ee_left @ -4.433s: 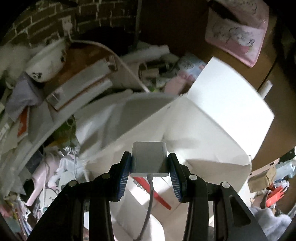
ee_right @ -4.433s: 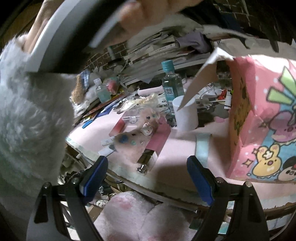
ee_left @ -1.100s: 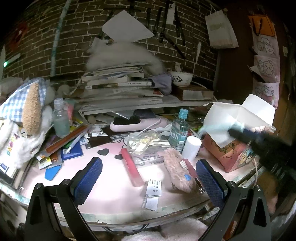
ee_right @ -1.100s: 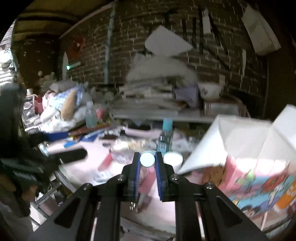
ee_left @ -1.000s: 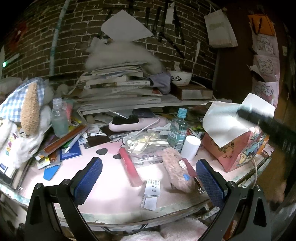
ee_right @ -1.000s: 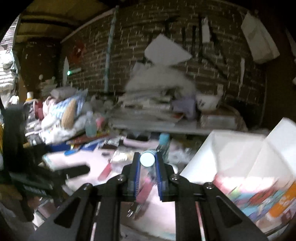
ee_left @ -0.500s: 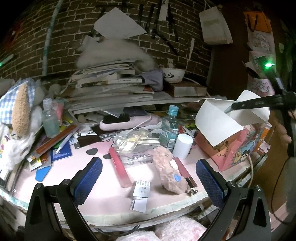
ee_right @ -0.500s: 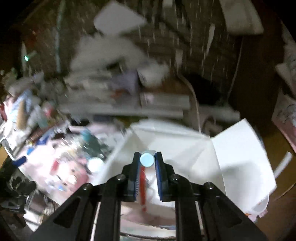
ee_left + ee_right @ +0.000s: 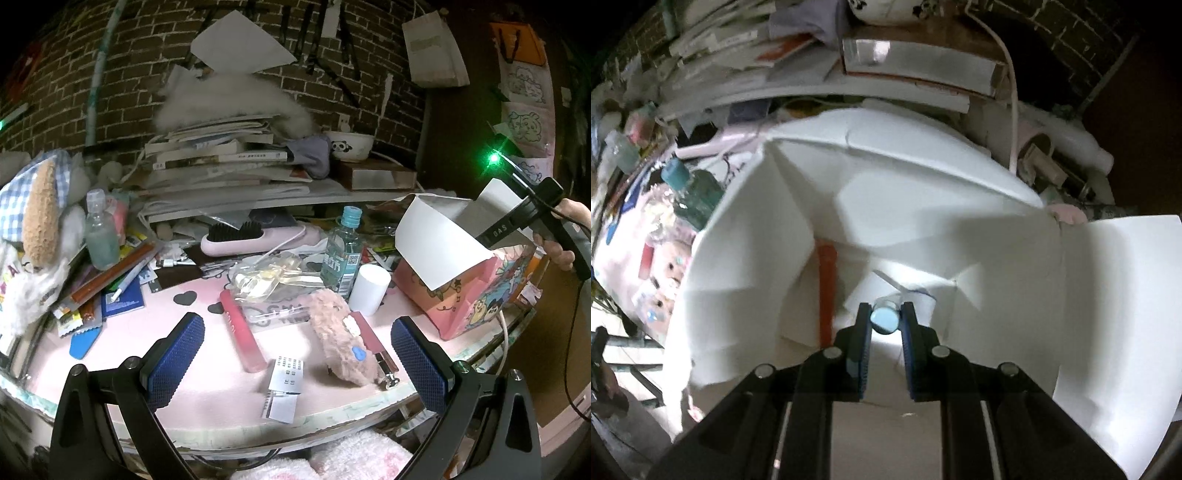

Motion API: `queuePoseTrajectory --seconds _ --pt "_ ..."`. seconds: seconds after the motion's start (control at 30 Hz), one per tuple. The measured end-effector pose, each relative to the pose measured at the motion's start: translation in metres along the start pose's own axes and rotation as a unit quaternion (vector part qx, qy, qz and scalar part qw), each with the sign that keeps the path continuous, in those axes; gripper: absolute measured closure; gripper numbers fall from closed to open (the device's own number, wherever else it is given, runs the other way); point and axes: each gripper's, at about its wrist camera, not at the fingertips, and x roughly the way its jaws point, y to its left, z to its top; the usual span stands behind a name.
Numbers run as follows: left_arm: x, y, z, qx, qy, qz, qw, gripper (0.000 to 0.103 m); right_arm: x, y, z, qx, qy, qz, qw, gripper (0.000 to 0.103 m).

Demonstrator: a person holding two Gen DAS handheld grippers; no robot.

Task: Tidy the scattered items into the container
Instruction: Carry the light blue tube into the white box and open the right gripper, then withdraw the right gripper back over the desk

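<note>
Right gripper (image 9: 885, 320) is clenched on a small clear tube with a pale blue cap (image 9: 885, 318) and now hangs over the open mouth of the pink cartoon box (image 9: 476, 295); a second ago it was carrying that tube across the desk (image 9: 207, 398) at bench height. Directly ahead of its fingertips lie the box's white inner walls (image 9: 886, 206), with a red stick (image 9: 826, 288) already lying inside, just left of the gripper. The carry looks finished, so what remains for this item is probably to let go and allow the tube to drop in.

Left gripper (image 9: 295, 365) is spread wide with nothing between its pads and has stayed hovering at the near edge of the desk. Ahead of it wait a pink bar (image 9: 242, 338), a fluffy pink pouch (image 9: 341, 339), a white cylinder (image 9: 369, 290) and a blue-capped bottle (image 9: 341, 251), so plenty is left to collect.
</note>
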Motion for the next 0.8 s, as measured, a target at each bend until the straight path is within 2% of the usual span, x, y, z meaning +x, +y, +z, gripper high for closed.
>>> queuePoseTrajectory --seconds 0.2,0.23,0.27,0.3,0.33,0.4,0.43,0.5,0.57,0.6,0.7,0.8 --pt "0.004 -0.001 -0.001 0.002 0.007 0.004 1.0 0.002 -0.006 0.003 -0.004 -0.011 -0.003 -0.017 1.0 0.086" --pt "0.005 -0.001 -0.002 0.003 0.009 0.006 0.9999 0.002 -0.011 0.003 -0.004 -0.012 -0.01 -0.02 1.0 0.074" --pt "0.006 0.0 -0.003 0.003 0.009 0.004 0.9999 0.002 -0.015 0.004 -0.004 -0.011 -0.018 -0.024 0.999 0.055" --pt "0.006 0.001 -0.003 0.001 0.009 0.001 1.0 0.002 -0.022 0.005 -0.003 -0.009 -0.037 -0.035 0.999 0.047" --pt "0.007 0.003 -0.004 -0.003 0.009 -0.005 0.9999 0.002 -0.033 0.008 -0.004 -0.006 -0.072 -0.052 0.996 0.043" --pt "0.008 0.006 -0.006 -0.009 0.01 -0.007 0.9999 0.002 -0.058 0.018 -0.011 -0.008 -0.138 -0.06 0.989 0.043" --pt "0.009 0.008 -0.007 -0.012 0.011 -0.004 0.9999 0.002 -0.068 0.022 -0.014 -0.009 -0.164 -0.045 0.985 0.042" --pt "0.012 0.012 -0.01 -0.019 0.016 -0.001 0.9997 0.002 -0.092 0.036 -0.027 -0.017 -0.227 0.01 0.974 0.033" --pt "0.014 0.016 -0.014 -0.024 0.017 -0.001 0.9996 0.002 -0.109 0.057 -0.043 -0.034 -0.286 0.057 0.956 0.018" --pt "0.015 0.017 -0.015 -0.024 0.019 0.002 0.9995 0.002 -0.115 0.07 -0.052 -0.046 -0.313 0.073 0.946 0.017" --pt "0.02 0.02 -0.021 -0.023 0.025 0.015 0.9993 0.003 -0.116 0.107 -0.072 -0.074 -0.341 0.097 0.932 0.017" --pt "0.023 0.023 -0.027 -0.024 0.026 0.02 0.9992 0.012 -0.098 0.138 -0.087 -0.085 -0.34 0.147 0.925 0.017"
